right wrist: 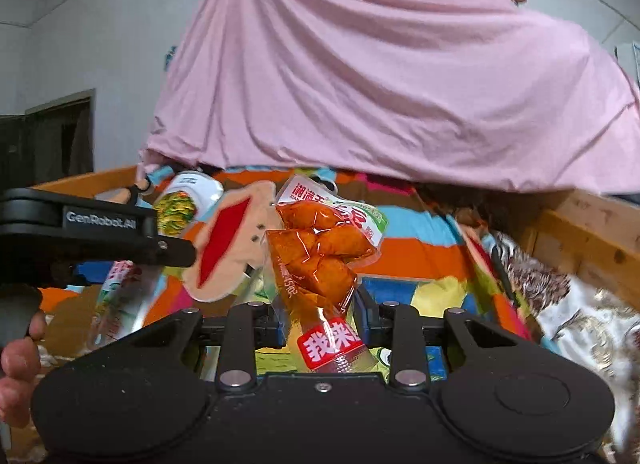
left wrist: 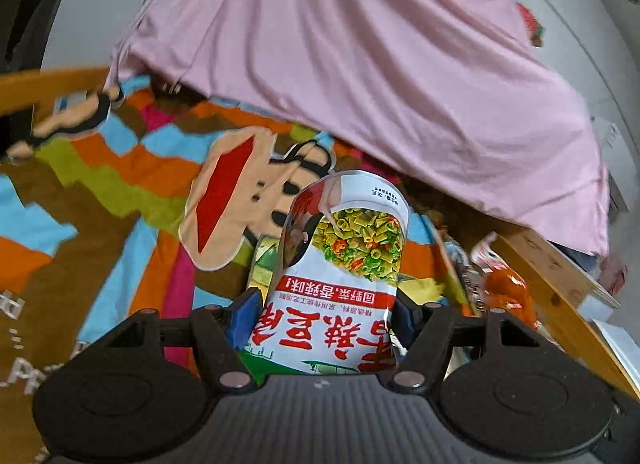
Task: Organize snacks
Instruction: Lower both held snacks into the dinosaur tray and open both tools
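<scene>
Two snack packets, white packet (left wrist: 340, 276) clamped in left tool (left wrist: 324, 316), orange packet (right wrist: 320, 260) in right tool (right wrist: 320, 324)

white snack bag (left wrist: 340, 276), orange snack pouch (right wrist: 320, 260), both aloft

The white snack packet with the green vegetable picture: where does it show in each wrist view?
Left wrist: white snack packet stands at lower centre, clamped in the left tool.
Right wrist: same packet at left of middle, beyond the black tool arm.
Shared landmark: the pink sheet draped across the top.
</scene>
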Available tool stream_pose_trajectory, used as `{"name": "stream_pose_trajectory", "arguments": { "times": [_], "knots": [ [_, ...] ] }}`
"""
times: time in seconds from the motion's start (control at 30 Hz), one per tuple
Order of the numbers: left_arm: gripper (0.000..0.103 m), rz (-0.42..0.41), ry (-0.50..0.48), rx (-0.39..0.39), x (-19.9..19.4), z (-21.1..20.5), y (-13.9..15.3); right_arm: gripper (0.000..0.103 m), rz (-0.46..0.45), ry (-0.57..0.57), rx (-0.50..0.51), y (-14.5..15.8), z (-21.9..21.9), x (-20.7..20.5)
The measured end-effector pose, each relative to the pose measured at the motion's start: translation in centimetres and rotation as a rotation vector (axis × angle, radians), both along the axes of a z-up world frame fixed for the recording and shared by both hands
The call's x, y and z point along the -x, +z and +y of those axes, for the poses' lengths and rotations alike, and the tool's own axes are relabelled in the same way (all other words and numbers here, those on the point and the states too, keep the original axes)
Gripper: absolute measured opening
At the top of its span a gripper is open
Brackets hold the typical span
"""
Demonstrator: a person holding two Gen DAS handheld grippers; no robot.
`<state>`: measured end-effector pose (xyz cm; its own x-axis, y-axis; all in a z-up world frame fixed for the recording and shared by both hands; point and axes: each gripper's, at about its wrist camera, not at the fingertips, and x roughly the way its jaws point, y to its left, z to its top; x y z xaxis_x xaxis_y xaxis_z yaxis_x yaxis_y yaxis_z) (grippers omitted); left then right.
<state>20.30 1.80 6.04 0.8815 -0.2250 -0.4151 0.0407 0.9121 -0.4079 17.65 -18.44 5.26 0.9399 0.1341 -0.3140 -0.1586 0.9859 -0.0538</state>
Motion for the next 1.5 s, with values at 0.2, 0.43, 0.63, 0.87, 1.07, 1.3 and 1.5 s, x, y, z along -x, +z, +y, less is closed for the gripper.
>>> {"name": "stream_pose_trajectory", "arguments": {
  "times": [0.2, 0.43, 0.63, 0.87, 1.07, 1.3, 1.5],
  "knots": [
    [0.07, 0.011, 0.026, 0.038, -5.9, 0.4, -4.9, 0.033, 0.093, -0.05, -0.035, -5.1, 0.7, -6.7],
    [0.07, 0.019, -0.01, 0.063, -8.6, 0.4, -9.4, 0.033, 0.176, -0.103, -0.034, -9.2, 1.8, -11.2],
    [0.07, 0.014, -0.031, 0.066, -10.3, 0.9, -10.8, 0.033, 0.21, -0.141, 0.022, -11.2, 2.5, -12.8],
    [0.071, 0.041, -0.039, -0.004, -12.0, -0.1, -12.3, 0.034, 0.23, -0.173, 0.07, -12.8, 2.9, -14.0],
    [0.078, 0.068, -0.062, -0.039, -12.5, -0.7, -13.1, 0.042, 0.273, -0.177, 0.042, -13.7, 2.7, -14.9],
    [0.091, 0.104, -0.08, 0.039, -12.5, 0.3, -12.8, 0.065, 0.273, -0.153, 0.012, -12.6, 2.2, -13.9],
    [0.101, 0.066, -0.057, 0.039, -10.4, 1.5, -10.6, 0.085, 0.217, -0.183, -0.082, -9.6, -0.1, -11.3]
  ]
}}
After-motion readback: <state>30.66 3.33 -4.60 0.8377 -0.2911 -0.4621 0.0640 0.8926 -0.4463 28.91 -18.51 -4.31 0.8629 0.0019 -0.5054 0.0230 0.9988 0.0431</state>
